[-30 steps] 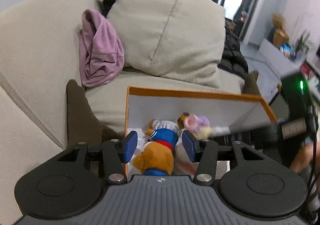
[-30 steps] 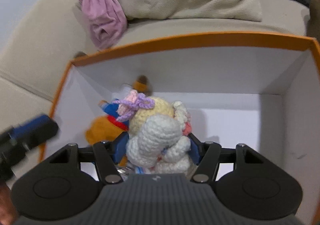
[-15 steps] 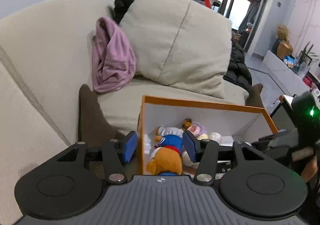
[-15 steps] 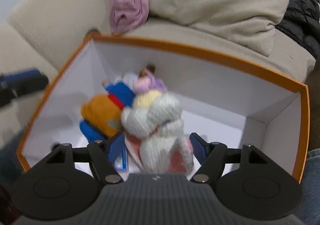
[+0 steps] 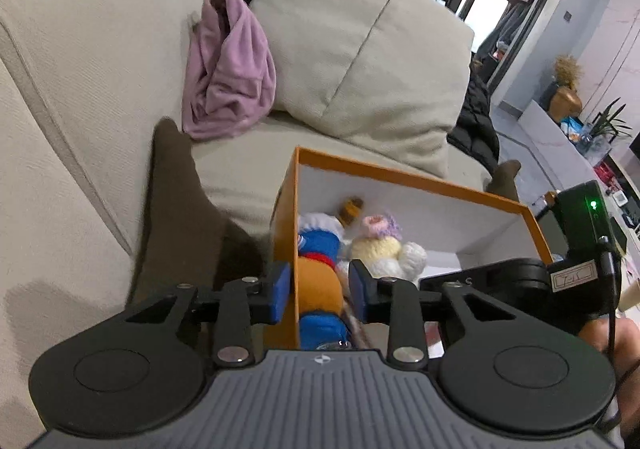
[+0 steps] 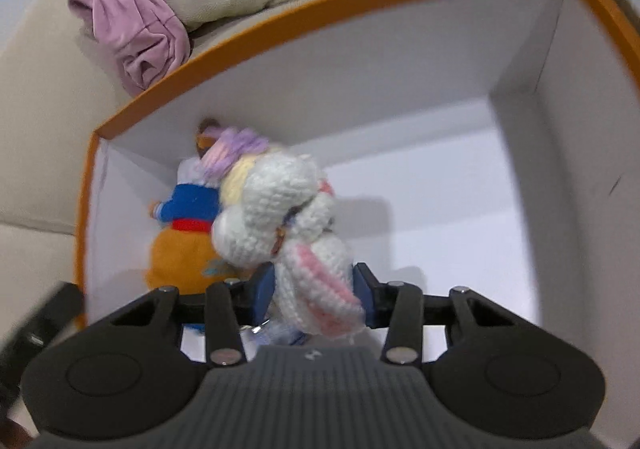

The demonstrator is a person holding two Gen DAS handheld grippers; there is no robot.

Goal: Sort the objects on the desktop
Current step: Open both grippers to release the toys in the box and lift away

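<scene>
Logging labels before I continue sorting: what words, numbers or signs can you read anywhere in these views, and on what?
"S": a lone pale letter on the right tool's black body, seen from the left wrist.
White sticker on that same black body: handwritten marks, too small to read.
Small round emblem on the left tool's grey ribbed base: a symbol, no text.
Orange-rimmed white cardboard box: no text.

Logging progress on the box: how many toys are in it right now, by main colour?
Orange and blue doll: 1
White and pink doll, right gripper shut on it: 1
Total in the box: 2
</scene>
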